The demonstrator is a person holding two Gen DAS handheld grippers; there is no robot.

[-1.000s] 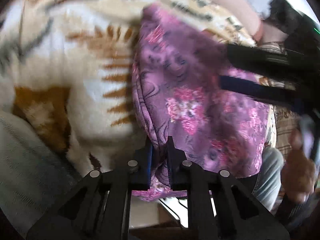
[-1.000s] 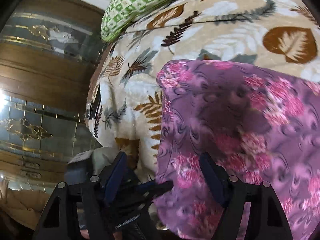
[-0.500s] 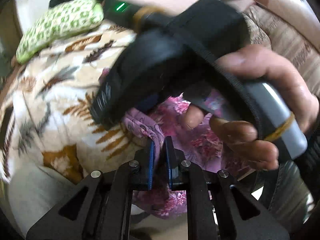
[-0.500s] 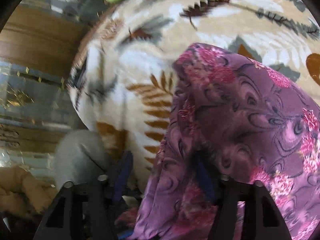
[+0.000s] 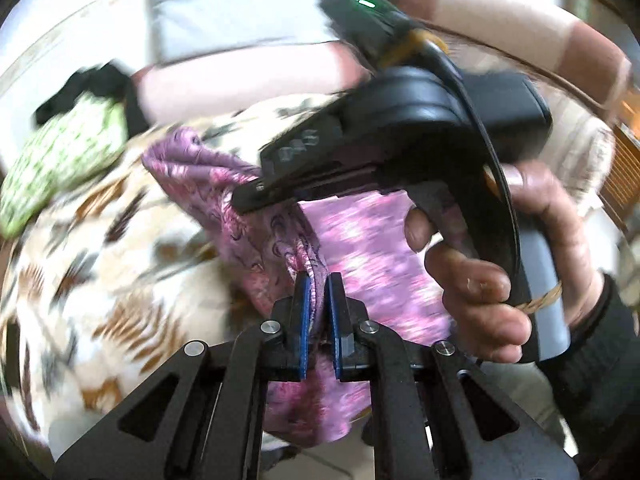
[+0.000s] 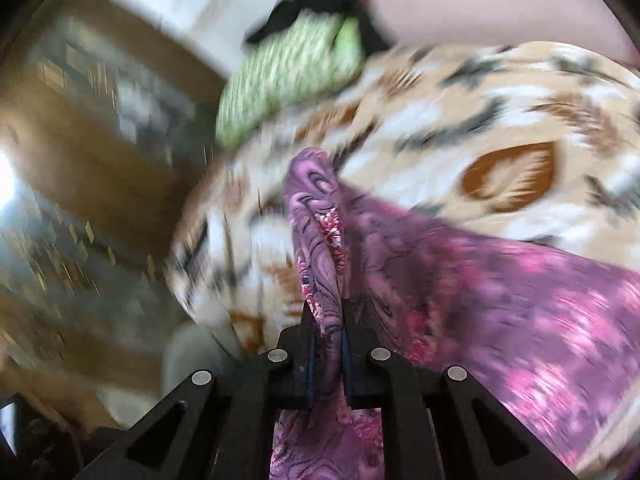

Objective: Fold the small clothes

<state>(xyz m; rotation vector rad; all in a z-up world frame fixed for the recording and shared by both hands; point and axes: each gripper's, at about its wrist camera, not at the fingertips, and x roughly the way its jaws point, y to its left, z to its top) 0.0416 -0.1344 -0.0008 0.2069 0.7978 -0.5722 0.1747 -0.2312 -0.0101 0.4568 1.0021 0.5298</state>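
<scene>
A purple floral garment (image 5: 360, 240) hangs lifted above the leaf-patterned blanket (image 5: 120, 260). My left gripper (image 5: 318, 276) is shut on a bunched edge of it. In the same view a hand (image 5: 500, 280) holds my right gripper (image 5: 250, 196), whose tips bite the cloth higher up. In the right wrist view the garment (image 6: 480, 288) trails away to the right, and a fold of it runs up between the fingers of my right gripper (image 6: 326, 308). Its jaws are closing, and the pads press on that fold.
A green patterned pillow (image 6: 288, 92) lies at the far end of the blanket (image 6: 440, 120), with something black (image 6: 304, 8) behind it. A wooden cabinet with glass panels (image 6: 80, 140) stands to the left. The person's torso and arm fill the top of the left wrist view.
Both grippers have risen and lifted the garment off the blanket. The right gripper's jaws, wide apart a second ago, have closed onto a fold. The left gripper has rolled while keeping its grip.
</scene>
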